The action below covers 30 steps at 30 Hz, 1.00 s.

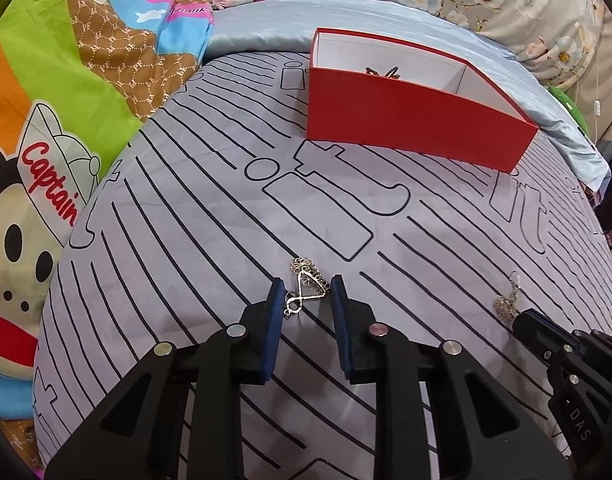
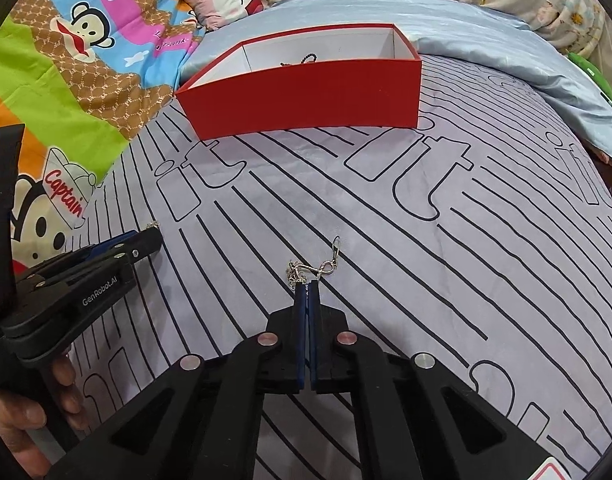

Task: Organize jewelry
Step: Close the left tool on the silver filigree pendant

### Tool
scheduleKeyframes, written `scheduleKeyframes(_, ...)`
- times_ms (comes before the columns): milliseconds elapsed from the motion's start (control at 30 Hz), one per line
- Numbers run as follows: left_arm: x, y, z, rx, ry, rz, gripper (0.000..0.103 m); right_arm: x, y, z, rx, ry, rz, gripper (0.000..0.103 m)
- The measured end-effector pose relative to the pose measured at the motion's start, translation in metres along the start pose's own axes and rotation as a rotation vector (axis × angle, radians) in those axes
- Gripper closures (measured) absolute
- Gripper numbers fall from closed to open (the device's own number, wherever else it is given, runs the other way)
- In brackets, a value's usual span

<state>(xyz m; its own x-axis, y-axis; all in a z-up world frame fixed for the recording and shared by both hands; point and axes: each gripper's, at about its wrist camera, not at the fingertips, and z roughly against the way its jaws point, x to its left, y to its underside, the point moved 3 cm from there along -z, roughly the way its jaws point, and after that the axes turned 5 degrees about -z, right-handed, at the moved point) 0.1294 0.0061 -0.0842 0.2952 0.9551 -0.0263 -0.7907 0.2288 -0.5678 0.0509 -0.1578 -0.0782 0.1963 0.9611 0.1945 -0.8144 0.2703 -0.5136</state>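
Striped bedsheet (image 1: 186,240), open room | left claw (image 1: 308,300) narrow around pendant (image 1: 306,286) | right claw (image 2: 307,285) pinching earring (image 2: 326,266)

open bedsheet (image 2: 386,240) up to the red box (image 2: 306,96) wall.

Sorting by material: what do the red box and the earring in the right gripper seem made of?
Red box: likely rigid cardboard, matte red outside, white inside, thin straight walls. Earring in the right gripper: probably silver-toned metal, shiny chain links and hook; the exact metal is unclear.
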Motion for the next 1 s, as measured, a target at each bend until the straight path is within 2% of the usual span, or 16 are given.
scheduleKeyframes(33,-0.001,0.000,0.001,0.000,0.006,0.002,0.100,0.000,0.000,0.002,-0.002,-0.002,-0.001,0.103)
scheduleKeyframes(167,-0.002,-0.001,0.004,0.007,0.041,0.017,0.101,-0.002,-0.002,0.007,-0.012,-0.008,-0.007,0.103)
scheduleKeyframes(400,-0.001,0.002,0.010,0.007,0.038,0.020,0.101,-0.009,-0.003,0.014,-0.023,-0.028,-0.028,0.103)
scheduleKeyframes(467,0.001,0.004,0.009,0.018,0.037,0.026,0.101,-0.010,-0.004,0.010,-0.010,-0.029,-0.038,0.086)
scheduleKeyframes(500,0.002,0.005,0.008,0.022,0.040,0.028,0.101,-0.009,-0.004,0.009,-0.011,-0.028,-0.038,0.066)
scheduleKeyframes(533,0.003,0.006,0.007,0.028,0.042,0.031,0.100,-0.008,-0.005,0.009,-0.022,-0.024,-0.033,0.054)
scheduleKeyframes(567,0.004,0.007,0.006,0.031,0.040,0.035,0.100,-0.005,-0.006,0.009,-0.032,-0.014,-0.020,0.053)
scheduleKeyframes(700,0.006,0.011,0.007,0.033,0.030,0.033,0.098,0.006,-0.009,-0.002,-0.027,0.003,0.020,0.053)
scheduleKeyframes(767,0.008,0.012,0.007,0.035,0.024,0.035,0.095,0.009,-0.010,-0.008,-0.018,0.016,0.030,0.061)
scheduleKeyframes(833,0.010,0.014,0.008,0.032,0.015,0.037,0.084,0.010,-0.009,-0.015,0.001,0.012,0.032,0.087)
scheduleKeyframes(933,0.015,0.015,0.008,0.026,0.001,0.044,0.069,0.010,-0.008,-0.016,-0.008,0.019,0.037,0.088)
scheduleKeyframes(1000,0.016,0.014,0.008,0.025,-0.001,0.049,0.068,0.010,-0.008,-0.016,-0.008,0.014,0.031,0.088)
